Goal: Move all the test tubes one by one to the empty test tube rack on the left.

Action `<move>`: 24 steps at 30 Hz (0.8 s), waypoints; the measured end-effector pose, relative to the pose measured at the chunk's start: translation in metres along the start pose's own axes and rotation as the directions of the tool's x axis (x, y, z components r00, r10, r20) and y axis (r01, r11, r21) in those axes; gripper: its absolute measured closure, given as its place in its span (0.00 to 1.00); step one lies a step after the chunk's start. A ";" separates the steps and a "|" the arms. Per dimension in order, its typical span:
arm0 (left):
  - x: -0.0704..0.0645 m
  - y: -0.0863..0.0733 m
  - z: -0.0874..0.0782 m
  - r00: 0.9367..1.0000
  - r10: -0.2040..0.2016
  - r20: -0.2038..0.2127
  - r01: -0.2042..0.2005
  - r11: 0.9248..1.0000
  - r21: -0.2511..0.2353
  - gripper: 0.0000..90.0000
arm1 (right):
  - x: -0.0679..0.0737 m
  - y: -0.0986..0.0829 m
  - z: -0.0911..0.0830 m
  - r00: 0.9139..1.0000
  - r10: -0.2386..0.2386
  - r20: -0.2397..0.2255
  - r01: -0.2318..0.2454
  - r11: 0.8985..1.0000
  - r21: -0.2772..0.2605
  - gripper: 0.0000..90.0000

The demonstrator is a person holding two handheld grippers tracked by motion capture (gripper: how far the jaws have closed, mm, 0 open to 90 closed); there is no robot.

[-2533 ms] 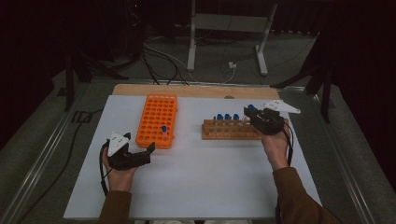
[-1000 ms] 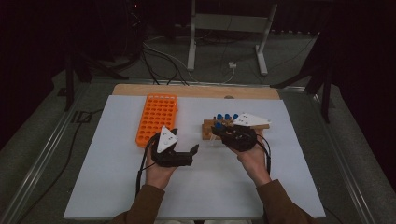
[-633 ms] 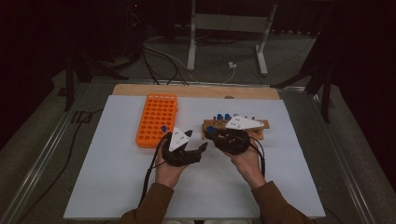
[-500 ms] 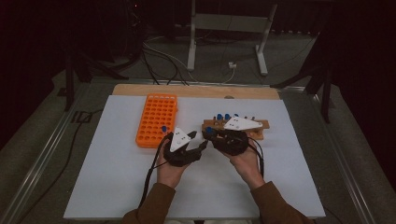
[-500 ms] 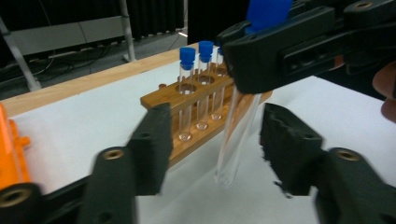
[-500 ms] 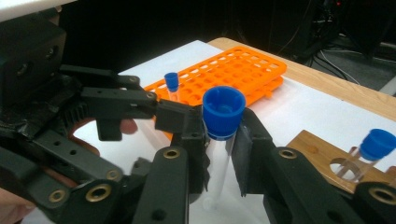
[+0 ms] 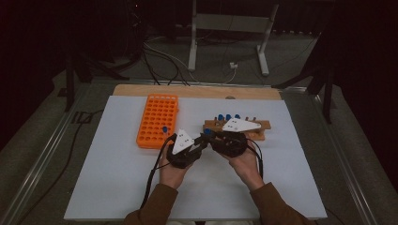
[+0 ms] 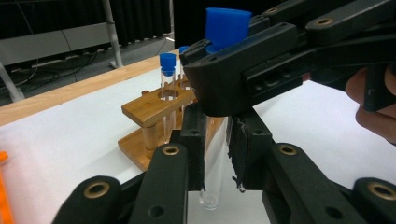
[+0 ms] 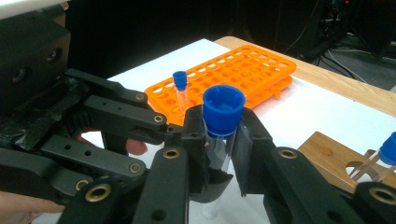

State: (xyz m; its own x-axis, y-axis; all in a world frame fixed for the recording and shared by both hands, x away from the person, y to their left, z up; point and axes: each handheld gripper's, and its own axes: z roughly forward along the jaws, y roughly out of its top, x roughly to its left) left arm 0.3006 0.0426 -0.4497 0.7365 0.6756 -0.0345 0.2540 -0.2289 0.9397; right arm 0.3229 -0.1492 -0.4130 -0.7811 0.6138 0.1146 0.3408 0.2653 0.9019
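Note:
A clear test tube with a blue cap (image 9: 223,109) hangs upright above the white table between both grippers. My right gripper (image 9: 218,140) is shut on it just below the cap. My left gripper (image 8: 215,140) has its jaws pressed on the tube's glass body (image 8: 215,172) lower down. In the high view the left gripper (image 7: 202,143) and right gripper (image 7: 210,137) meet tip to tip at the table's middle, with the cap (image 7: 207,132) between them. The wooden rack (image 7: 263,125) holds blue-capped tubes (image 7: 227,117). The orange rack (image 7: 157,119) carries one capped tube (image 7: 164,130).
The white board (image 7: 117,187) has free room on the left and in front. The wooden rack (image 8: 149,107) stands just behind the grippers, the orange rack (image 9: 243,70) to their left. Cables trail from both grippers toward the person's sleeves.
The right gripper came from the wooden rack and the left gripper from the left side to meet at the middle. Over the last half second both barely moved.

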 end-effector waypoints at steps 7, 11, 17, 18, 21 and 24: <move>0.004 0.000 -0.001 1.000 -0.009 -0.012 0.009 1.000 0.006 0.87 | -0.007 0.002 -0.007 0.999 0.042 0.019 -0.041 0.998 -0.052 0.46; 0.010 0.000 -0.003 0.999 -0.024 -0.028 0.024 1.000 0.011 0.87 | -0.008 0.002 -0.010 0.998 0.039 0.053 -0.036 0.997 -0.070 0.22; 0.015 0.001 -0.009 0.998 -0.042 -0.044 0.042 0.999 0.005 0.87 | -0.014 -0.002 -0.014 0.992 0.026 0.126 -0.018 0.998 -0.060 0.03; 0.016 0.001 -0.010 0.998 -0.046 -0.044 0.046 0.999 0.001 0.87 | -0.014 -0.002 -0.014 0.992 0.026 0.126 -0.018 0.998 -0.060 0.03; 0.021 0.001 -0.016 0.998 -0.053 -0.046 0.053 0.999 -0.006 0.87 | -0.018 -0.006 -0.016 0.993 0.018 0.118 -0.012 0.998 -0.055 0.01; 0.025 0.001 -0.022 0.997 -0.061 -0.047 0.060 0.998 -0.019 0.87 | -0.023 -0.011 -0.019 0.990 0.008 0.138 -0.001 0.999 -0.047 0.00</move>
State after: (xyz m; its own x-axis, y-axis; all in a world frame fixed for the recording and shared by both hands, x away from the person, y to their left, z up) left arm 0.3048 0.0748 -0.4422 0.6893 0.7205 -0.0761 0.2861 -0.1742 0.9422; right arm 0.3270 -0.1805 -0.4170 -0.6987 0.7127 0.0628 0.3169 0.2296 0.9202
